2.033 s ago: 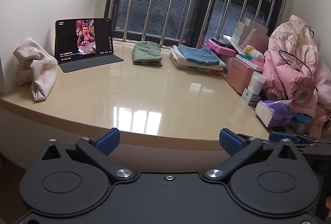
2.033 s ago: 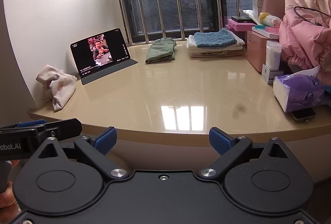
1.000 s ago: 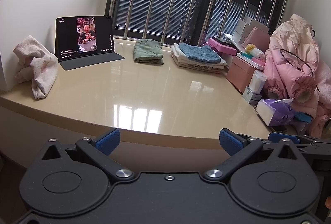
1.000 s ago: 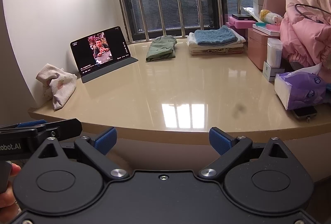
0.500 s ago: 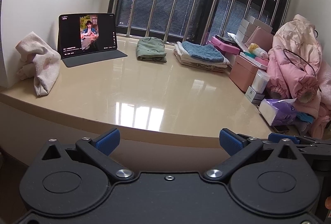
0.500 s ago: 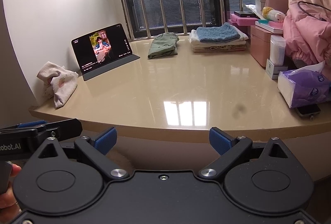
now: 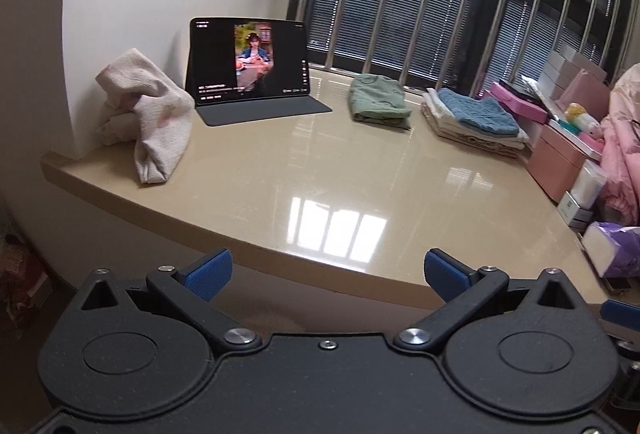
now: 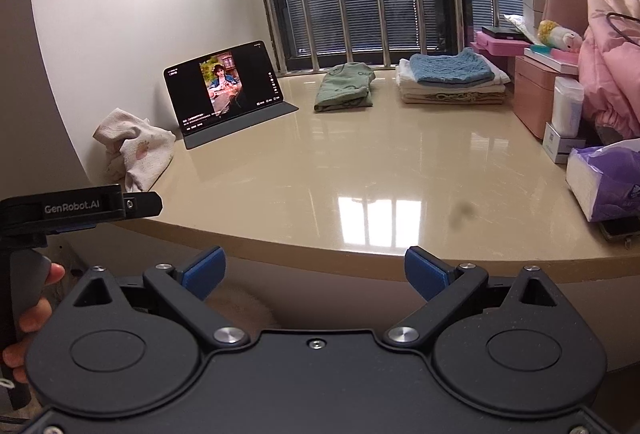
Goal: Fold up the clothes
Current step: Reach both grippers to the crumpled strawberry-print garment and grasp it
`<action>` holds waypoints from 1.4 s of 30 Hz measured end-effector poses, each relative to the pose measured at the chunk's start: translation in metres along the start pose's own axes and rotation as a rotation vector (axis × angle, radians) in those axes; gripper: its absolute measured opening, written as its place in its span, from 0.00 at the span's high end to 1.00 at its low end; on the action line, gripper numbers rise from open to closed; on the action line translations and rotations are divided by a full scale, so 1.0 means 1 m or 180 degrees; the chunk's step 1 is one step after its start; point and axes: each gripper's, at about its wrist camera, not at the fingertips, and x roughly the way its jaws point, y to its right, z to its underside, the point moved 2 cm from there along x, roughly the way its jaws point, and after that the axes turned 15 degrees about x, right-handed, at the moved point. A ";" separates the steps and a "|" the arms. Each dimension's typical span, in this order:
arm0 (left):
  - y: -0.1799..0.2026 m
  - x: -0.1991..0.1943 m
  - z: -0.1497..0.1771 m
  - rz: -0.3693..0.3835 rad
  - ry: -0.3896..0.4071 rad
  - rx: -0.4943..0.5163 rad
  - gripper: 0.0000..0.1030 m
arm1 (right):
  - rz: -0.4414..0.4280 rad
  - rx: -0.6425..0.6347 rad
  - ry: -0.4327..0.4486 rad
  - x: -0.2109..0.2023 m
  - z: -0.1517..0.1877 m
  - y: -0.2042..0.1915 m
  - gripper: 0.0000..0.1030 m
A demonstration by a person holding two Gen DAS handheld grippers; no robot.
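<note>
Both wrist views had swung leftward since the earlier frames, so the crumpled garment sat nearer the middle of the left view, while nothing on the bench [image 7: 360, 169] itself had shifted. Its wide glossy top lay bare across the middle, with the heap of pink bedding [image 8: 608, 33] crowding its right end. Against the window bars, a folded stack topped by a blue knit [image 7: 476, 117] and a folded green garment [image 7: 378, 99] beside it looked like finished work. By judgement, most of the task was done and one piece remained: the crumpled cream garment [image 7: 148, 121], bunched at the bench's left edge just beside the propped tablet [image 7: 250, 61], untouched and unfolded. The left gripper [image 7: 326, 272] hung short of the bench's near edge, its fingers spread wide and holding nothing; the right gripper [image 8: 316, 270] was likewise wide apart and empty, well away from any cloth.
</note>
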 end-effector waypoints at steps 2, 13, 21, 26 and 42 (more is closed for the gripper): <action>-0.008 0.003 -0.001 -0.0080 -0.0013 -0.0022 0.00 | -0.0028 -0.0063 0.0016 0.003 -0.002 -0.004 0.05; -0.044 0.015 -0.012 -0.0481 -0.0127 -0.0060 0.00 | -0.0500 -0.0498 0.0002 0.038 -0.012 -0.050 0.05; -0.076 0.040 -0.013 -0.0624 -0.0274 -0.0317 0.00 | -0.0921 -0.0497 -0.0099 0.069 -0.015 -0.070 0.02; -0.106 0.069 -0.014 -0.0775 -0.0332 -0.0455 0.00 | -0.1270 -0.0349 -0.0051 0.079 -0.012 -0.063 0.00; -0.201 0.200 -0.055 -0.1423 -0.0404 -0.0703 0.00 | -0.1270 -0.1062 -0.0181 0.156 -0.023 -0.115 0.00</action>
